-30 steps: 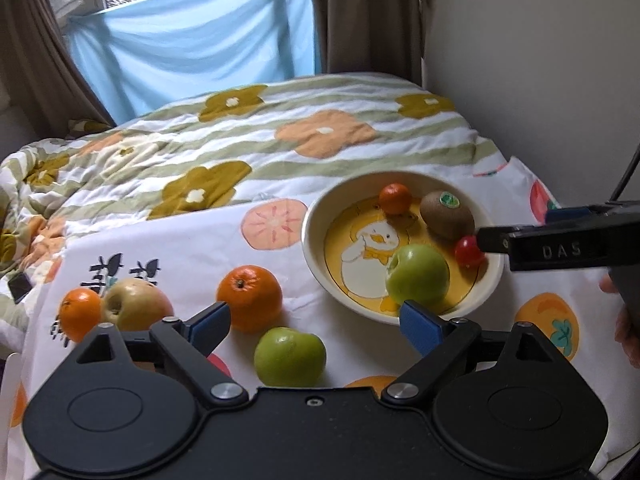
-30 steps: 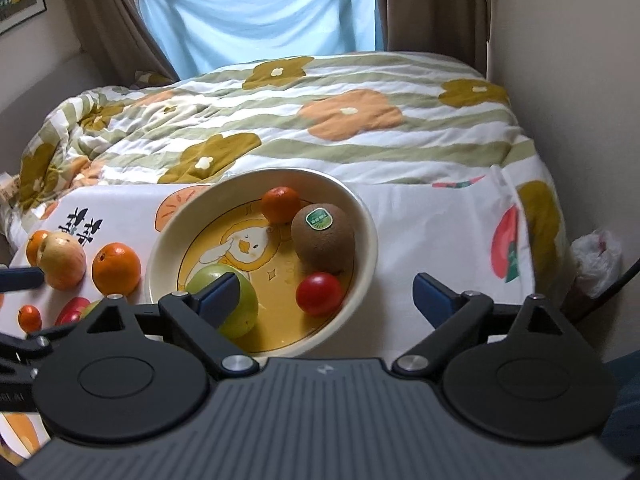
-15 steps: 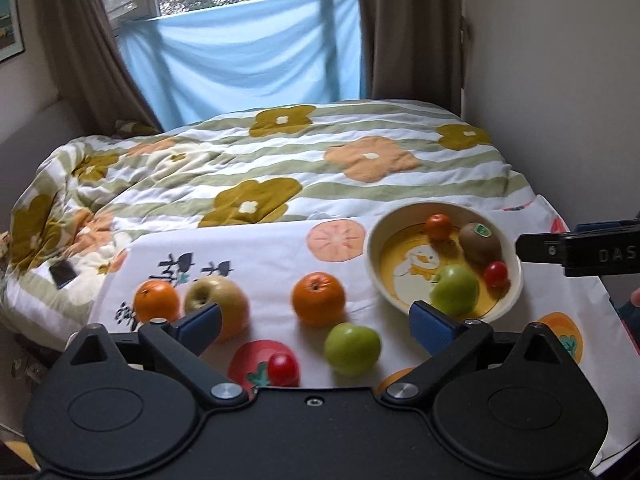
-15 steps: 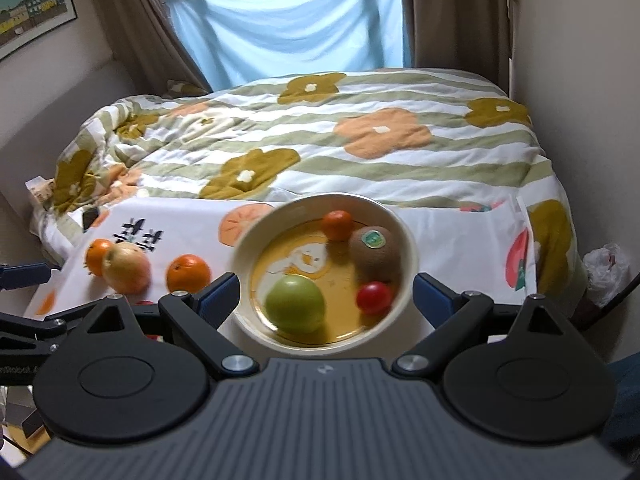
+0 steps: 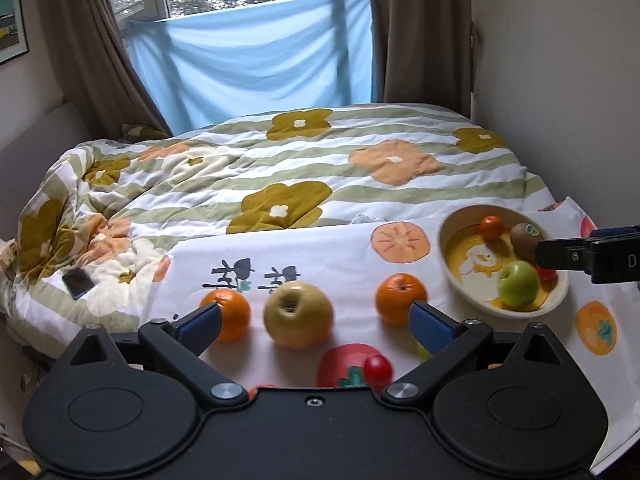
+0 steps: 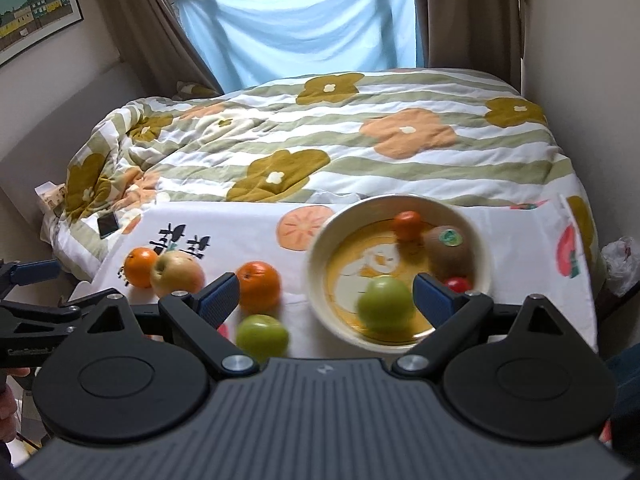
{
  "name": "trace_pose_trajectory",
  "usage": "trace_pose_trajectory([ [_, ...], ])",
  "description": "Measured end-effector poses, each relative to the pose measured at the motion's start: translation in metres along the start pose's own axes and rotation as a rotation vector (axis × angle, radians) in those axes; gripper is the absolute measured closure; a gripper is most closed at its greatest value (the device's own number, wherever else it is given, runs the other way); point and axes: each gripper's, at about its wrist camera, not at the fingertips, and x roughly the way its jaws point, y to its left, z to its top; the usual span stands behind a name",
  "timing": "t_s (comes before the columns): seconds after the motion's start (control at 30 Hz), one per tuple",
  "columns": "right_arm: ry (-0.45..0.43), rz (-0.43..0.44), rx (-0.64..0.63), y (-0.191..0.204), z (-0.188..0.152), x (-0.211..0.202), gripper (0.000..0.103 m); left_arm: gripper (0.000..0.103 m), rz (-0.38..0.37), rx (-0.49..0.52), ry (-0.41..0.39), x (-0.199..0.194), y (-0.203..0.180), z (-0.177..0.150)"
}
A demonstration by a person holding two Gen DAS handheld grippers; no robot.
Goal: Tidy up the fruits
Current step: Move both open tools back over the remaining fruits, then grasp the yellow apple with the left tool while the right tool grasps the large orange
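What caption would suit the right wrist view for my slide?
Open right claw above a duck-print bowl holding green apple, kiwi, mandarin and cherry tomato.

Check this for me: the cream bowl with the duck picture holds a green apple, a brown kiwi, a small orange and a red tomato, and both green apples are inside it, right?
Not quite. Only one green apple sits in the cream duck-print bowl; the other green apple lies on the white printed cloth outside it, as the right wrist view shows. The rest is right.

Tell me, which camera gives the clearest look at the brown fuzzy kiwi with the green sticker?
The right wrist view: the brown fuzzy kiwi sits unobstructed in the cream bowl. In the left wrist view the kiwi is smaller and partly hidden behind the right tongs.
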Motion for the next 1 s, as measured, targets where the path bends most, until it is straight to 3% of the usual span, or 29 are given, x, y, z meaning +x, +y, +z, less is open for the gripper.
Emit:
trace_pose_trajectory([
  [0.5, 0.066, -0.081, 0.134, 0.066, -0.004, 0.061, 0.0, 0.002, -0.156, 0.21, 0.048, 0.067, 0.051, 0.001],
  [0.83, 0.094, -0.123, 0.21, 0.074, -0.009, 0.1, 0.0, 0.002, -0.258, 0.396, 0.084, 0.115, 0.047, -0.002],
  [1.0, 0.107, -0.143, 0.219, 0.073, -0.01, 0.116, 0.0, 0.003, -0.289, 0.432, 0.108, 0.138, 0.043, -0.005],
])
